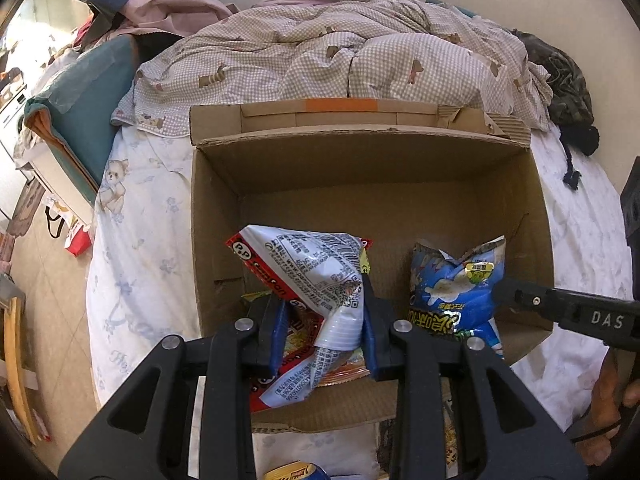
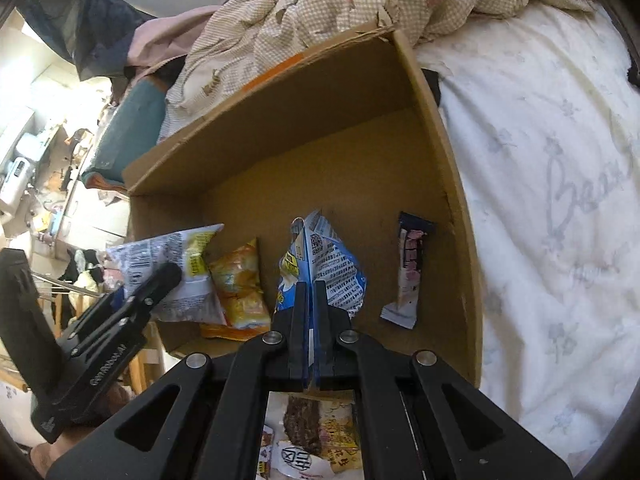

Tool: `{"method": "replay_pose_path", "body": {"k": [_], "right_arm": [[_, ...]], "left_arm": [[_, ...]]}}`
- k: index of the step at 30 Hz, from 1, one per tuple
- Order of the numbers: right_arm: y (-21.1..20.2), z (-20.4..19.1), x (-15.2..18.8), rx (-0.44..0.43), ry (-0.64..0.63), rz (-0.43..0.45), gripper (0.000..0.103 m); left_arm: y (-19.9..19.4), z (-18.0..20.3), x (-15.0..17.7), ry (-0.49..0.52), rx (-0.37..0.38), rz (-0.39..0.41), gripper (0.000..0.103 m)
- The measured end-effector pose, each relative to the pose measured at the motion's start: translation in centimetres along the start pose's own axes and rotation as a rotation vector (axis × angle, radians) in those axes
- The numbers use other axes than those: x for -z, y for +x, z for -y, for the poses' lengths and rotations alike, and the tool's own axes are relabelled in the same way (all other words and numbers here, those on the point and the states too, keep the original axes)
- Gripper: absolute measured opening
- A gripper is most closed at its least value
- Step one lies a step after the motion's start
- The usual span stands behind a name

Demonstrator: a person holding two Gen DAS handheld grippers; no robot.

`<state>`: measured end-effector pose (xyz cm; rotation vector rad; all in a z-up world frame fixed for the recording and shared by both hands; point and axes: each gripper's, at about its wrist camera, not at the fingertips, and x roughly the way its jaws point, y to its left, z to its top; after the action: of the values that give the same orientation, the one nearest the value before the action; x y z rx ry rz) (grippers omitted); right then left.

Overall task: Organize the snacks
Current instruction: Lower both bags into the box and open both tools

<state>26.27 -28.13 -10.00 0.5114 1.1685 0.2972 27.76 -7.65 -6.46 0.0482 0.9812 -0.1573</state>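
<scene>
Left tongs: clamped on white-red bag, above box on bed. Right tongs: pinching blue bag by a thin fold, inside box. Risks, as judged: fold slips free; bags collide on release; orange packet gets crushed or buried underneath.

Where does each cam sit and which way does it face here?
Left wrist: on the left claw, looking forward and down into the open brown cardboard box on the bed; its own fingers clamp a crumpled red-and-white snack bag; the right claw enters from the right.
Right wrist: on the right claw, looking into the same box from its right side; its fingers pinch a blue-and-white snack bag; the left claw shows at left.
Shared: box, both bags, beige checked quilt.
</scene>
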Motion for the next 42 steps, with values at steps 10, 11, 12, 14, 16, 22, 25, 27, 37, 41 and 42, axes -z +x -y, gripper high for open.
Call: {"method": "replay_pose_path", "body": {"k": [10, 11, 12, 14, 16, 22, 25, 27, 37, 41, 42], "right_arm": [[-0.9, -0.7, -0.1, 0.168, -0.085, 0.062, 0.006], [-1.1, -0.8, -0.1, 0.192, -0.096, 0.072, 0.006], [-1.2, -0.9, -0.1, 0.213, -0.107, 0.084, 0.006], [-1.6, -1.1, -0.2, 0.249, -0.12, 0.108, 0.007], [-2.1, -1.1, -0.4, 0.245, -0.115, 0.13, 0.018], [-3.3, -1.0, -0.5, 0.193, -0.089, 0.196, 0.068], [-3.1, -1.1, -0.6, 0.177, -0.079, 0.178, 0.068], [-3.0, -1.1, -0.8, 0.171, -0.076, 0.171, 0.068], [-3.1, -1.4, -0.7, 0.165, -0.08, 0.179, 0.068], [-3.5, -1.4, -0.4, 0.15, -0.063, 0.18, 0.068], [-3.6, -1.4, -0.4, 0.148, -0.06, 0.18, 0.068]], "left_arm": [[0.4, -0.3, 0.0, -0.005, -0.004, -0.002, 0.028], [0.4, -0.3, 0.0, -0.001, -0.002, -0.003, 0.028], [0.3, -0.3, 0.0, 0.0, -0.001, -0.003, 0.029], [0.3, -0.2, 0.0, 0.003, 0.001, -0.007, 0.031], [0.3, -0.2, 0.0, -0.002, 0.009, -0.016, 0.041], [-0.7, 0.0, -0.2, -0.015, 0.025, 0.023, 0.082], [-1.1, 0.2, -0.3, -0.001, 0.008, 0.044, 0.084], [-1.1, 0.1, -0.4, 0.002, 0.005, 0.042, 0.084], [-1.2, -0.4, -0.2, -0.017, -0.001, 0.035, 0.084], [-1.8, -0.7, 0.1, -0.022, -0.001, 0.044, 0.084], [-2.0, -0.8, 0.2, -0.023, 0.006, 0.047, 0.084]]}}
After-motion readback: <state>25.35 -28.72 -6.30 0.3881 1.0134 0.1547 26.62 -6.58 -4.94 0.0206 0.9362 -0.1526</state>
